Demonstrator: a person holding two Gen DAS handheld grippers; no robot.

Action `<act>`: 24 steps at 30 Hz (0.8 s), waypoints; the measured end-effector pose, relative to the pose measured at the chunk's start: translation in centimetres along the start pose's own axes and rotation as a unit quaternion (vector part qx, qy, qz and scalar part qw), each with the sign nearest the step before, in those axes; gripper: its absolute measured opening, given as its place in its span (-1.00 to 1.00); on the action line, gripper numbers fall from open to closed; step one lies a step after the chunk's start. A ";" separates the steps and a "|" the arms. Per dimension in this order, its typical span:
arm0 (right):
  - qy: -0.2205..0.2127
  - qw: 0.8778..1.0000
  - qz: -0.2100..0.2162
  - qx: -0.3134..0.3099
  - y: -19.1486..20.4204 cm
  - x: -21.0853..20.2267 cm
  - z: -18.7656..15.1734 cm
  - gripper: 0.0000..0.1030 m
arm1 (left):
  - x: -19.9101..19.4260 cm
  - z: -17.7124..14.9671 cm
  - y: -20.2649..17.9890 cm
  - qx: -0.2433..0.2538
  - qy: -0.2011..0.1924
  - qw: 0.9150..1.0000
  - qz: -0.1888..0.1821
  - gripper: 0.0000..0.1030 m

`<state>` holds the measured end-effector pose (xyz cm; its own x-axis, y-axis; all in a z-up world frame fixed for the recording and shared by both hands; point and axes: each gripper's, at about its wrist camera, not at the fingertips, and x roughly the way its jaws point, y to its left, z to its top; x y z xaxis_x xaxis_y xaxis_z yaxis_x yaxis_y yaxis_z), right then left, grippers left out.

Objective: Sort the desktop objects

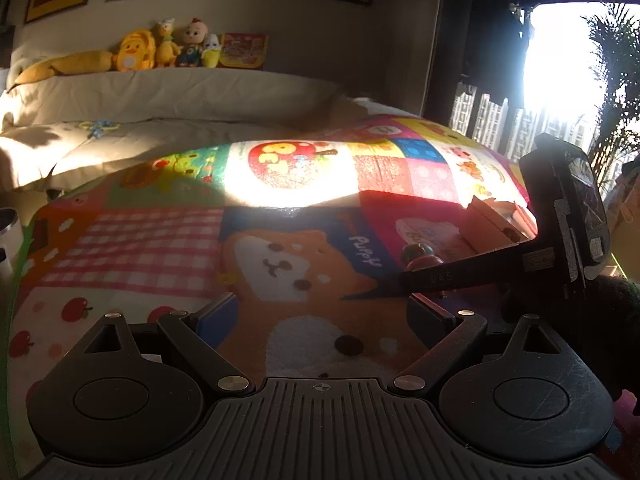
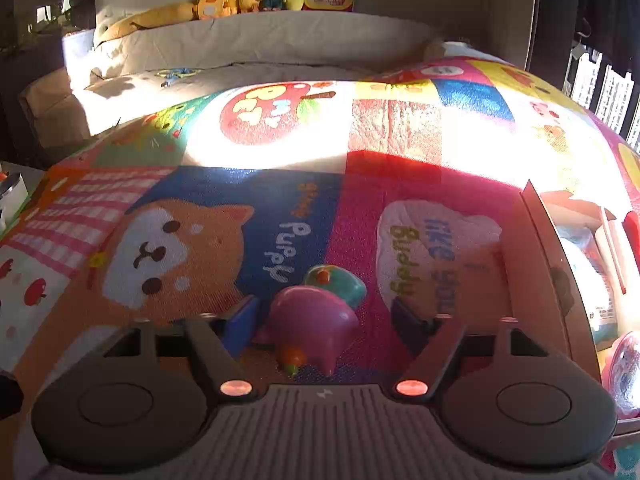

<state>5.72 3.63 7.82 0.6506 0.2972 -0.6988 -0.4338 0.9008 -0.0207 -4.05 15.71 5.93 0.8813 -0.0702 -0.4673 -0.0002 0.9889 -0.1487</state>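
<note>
A pink rounded toy (image 2: 316,320) with an orange and green tip lies on the colourful mat (image 2: 192,248). A teal rounded toy (image 2: 340,284) touches it just behind. My right gripper (image 2: 326,320) is low over the mat with the pink toy between its fingers. The blue left pad is close to the toy and the right finger stands clear of it, so the gripper is open. In the left wrist view the right gripper (image 1: 424,278) reaches in from the right beside the toys (image 1: 418,254). My left gripper (image 1: 320,312) hangs open over the puppy picture, holding nothing.
An open cardboard box (image 2: 536,264) with items inside stands at the mat's right edge, seen also as the box (image 1: 496,220). A pink round object (image 2: 624,376) lies at the lower right. Plush toys (image 1: 160,46) line the ledge behind beige bedding. A metal cup (image 2: 12,196) sits at the left.
</note>
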 end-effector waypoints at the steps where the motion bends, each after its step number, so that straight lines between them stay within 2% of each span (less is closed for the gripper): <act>1: -0.002 1.000 0.001 0.000 -0.1 -0.5 -0.3 -0.06 | 0.1 -0.1 -0.1 0.000 0.001 1.000 -0.002 0.84; 8: -0.003 0.998 0.060 -0.036 -2.8 -8.5 -6.2 -0.07 | 1.4 -0.4 -1.7 0.005 0.016 0.999 -0.031 0.84; 12: -0.019 0.999 0.004 -0.030 -6.3 -12.3 -10.4 -0.07 | 3.0 -0.5 -4.5 0.027 0.031 0.997 -0.067 0.83; 15: -0.011 0.999 -0.029 0.025 -10.0 -13.7 -12.8 -0.07 | 4.3 -0.5 -7.7 0.065 0.043 0.992 -0.104 0.81; 18: -0.016 0.996 -0.061 0.070 -13.1 -14.6 -14.8 -0.05 | 5.8 -0.4 -10.9 0.111 0.052 0.982 -0.142 0.82; 19: -0.024 0.994 -0.075 0.082 -13.8 -14.9 -15.3 0.01 | 6.4 -0.3 -12.1 0.132 0.055 0.977 -0.158 0.83; 21: -0.043 0.989 -0.105 0.095 -14.7 -15.3 -16.1 0.20 | 8.0 0.0 -14.2 0.161 0.062 0.964 -0.200 0.85; 23: -0.054 0.986 -0.113 0.110 -15.3 -15.4 -16.8 0.50 | 9.9 0.6 -15.5 0.172 0.075 0.950 -0.249 0.89; 24: -0.053 0.986 -0.108 0.120 -15.6 -15.4 -17.0 0.51 | 10.8 0.9 -15.8 0.175 0.079 0.944 -0.269 0.90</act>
<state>-8.12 -20.41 6.68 0.7786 0.1108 -0.6176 -0.1271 0.9917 0.0177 5.87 -0.57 4.00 0.6280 -0.5655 -0.5347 0.6075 0.7856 -0.1174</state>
